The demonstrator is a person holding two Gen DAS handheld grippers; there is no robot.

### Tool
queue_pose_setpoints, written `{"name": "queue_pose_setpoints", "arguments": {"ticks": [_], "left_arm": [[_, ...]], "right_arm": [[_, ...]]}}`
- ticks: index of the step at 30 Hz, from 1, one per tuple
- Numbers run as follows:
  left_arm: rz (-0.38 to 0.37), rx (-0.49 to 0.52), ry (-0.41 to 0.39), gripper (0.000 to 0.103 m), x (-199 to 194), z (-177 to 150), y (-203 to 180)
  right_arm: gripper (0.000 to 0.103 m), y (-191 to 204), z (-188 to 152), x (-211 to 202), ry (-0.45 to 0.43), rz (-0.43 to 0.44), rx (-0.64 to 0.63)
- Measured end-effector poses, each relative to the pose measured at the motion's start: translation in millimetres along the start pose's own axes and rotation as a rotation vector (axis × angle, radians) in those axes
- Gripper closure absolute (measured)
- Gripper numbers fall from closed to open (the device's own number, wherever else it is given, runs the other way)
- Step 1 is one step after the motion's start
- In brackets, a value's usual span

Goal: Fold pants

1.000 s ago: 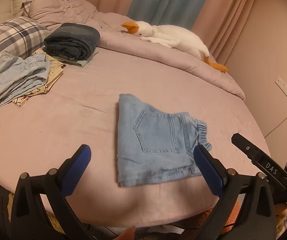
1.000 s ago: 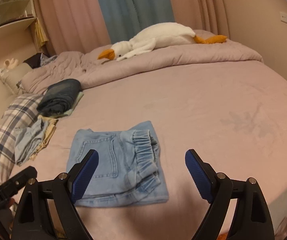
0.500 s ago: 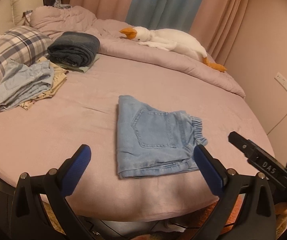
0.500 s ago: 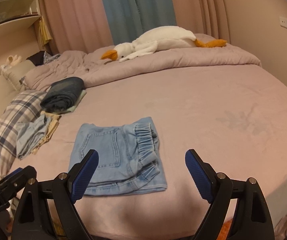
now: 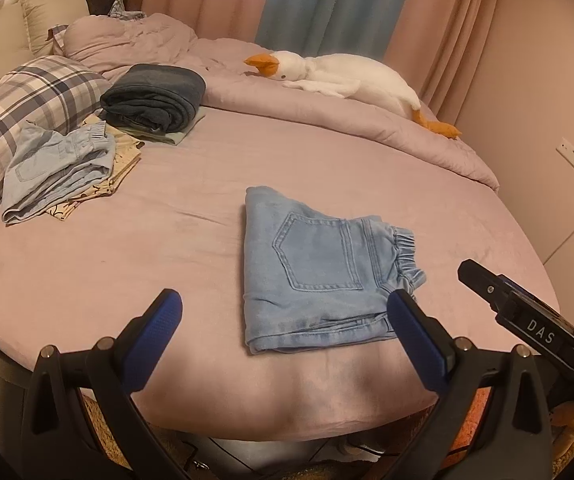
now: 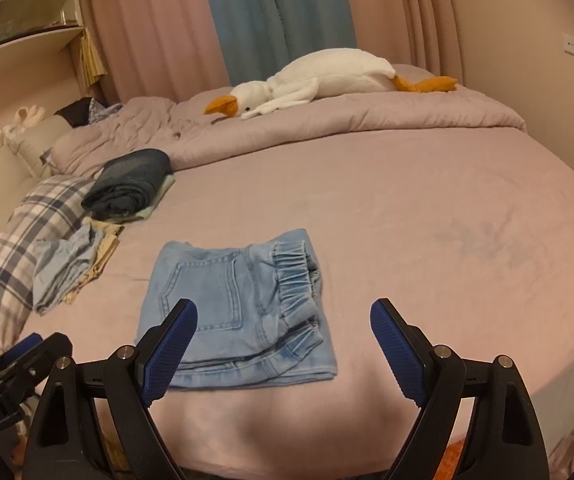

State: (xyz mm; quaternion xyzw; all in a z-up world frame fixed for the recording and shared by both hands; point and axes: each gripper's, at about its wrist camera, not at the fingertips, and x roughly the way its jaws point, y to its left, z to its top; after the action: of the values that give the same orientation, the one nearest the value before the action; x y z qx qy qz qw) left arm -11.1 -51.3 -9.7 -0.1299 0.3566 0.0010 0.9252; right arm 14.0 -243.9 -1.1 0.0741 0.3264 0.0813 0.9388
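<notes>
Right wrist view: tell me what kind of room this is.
Most likely a bedroom: a round bed under a mauve sheet, a plaid pillow, a white plush goose on the quilt, and pink and blue curtains behind.

folded denim pants [image 5: 319, 268] on bed [image 5: 127, 264], left hand-held gripper [image 5: 283, 312] wide apart, empty

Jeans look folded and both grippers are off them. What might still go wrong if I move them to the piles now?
1. The folded light jeans lie near the bed edge; a clumsy drag may pull them off.
2. Both the left gripper and right gripper are open; pinching only the top layer would likely undo the fold.
3. The light blue pile looks uneven, so stacking there may topple.
</notes>
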Motion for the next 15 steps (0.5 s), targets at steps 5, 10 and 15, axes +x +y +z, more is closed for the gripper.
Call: {"name": "queue_pose_setpoints", "arguments": {"ticks": [5,10,15], "left_arm": [[0.002,0.003,0.000,0.001,1,0,1],[-0.013,-0.002,0.003,0.001,0,6,-3],[0.013,-0.008,0.023,0.001,7,14,-3]], "right_arm": [[0.015,3,-2,2,0.009,-0.002,-0.009],[0.015,2,0,5,0.034,-0.010,0.000],[0.015,4,6,3,0.044,-0.001,-0.021]]}}
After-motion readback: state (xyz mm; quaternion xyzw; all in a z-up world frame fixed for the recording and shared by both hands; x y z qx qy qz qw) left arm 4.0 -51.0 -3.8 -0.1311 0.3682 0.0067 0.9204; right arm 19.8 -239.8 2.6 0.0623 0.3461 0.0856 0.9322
